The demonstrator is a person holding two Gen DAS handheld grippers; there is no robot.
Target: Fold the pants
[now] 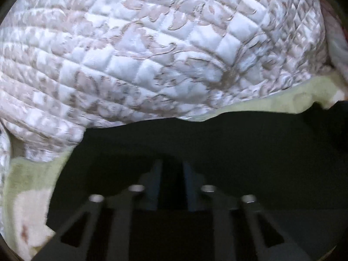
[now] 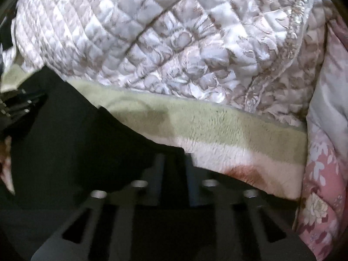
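On the green fleece blanket (image 2: 228, 126), black pants (image 1: 217, 148) spread dark beneath both grippers. From the left wrist view, the left gripper (image 1: 172, 169) has its fingers drawn close with only a narrow slot, black cloth between them; whether they pinch it cannot be told. The pants' wavy far edge meets the quilted bedspread (image 1: 141, 54). Further right, the right gripper (image 2: 174, 161) sits at the pants' edge, fingers equally narrow, grip unclear. A pink floral quilt (image 2: 322, 184) borders the right side.
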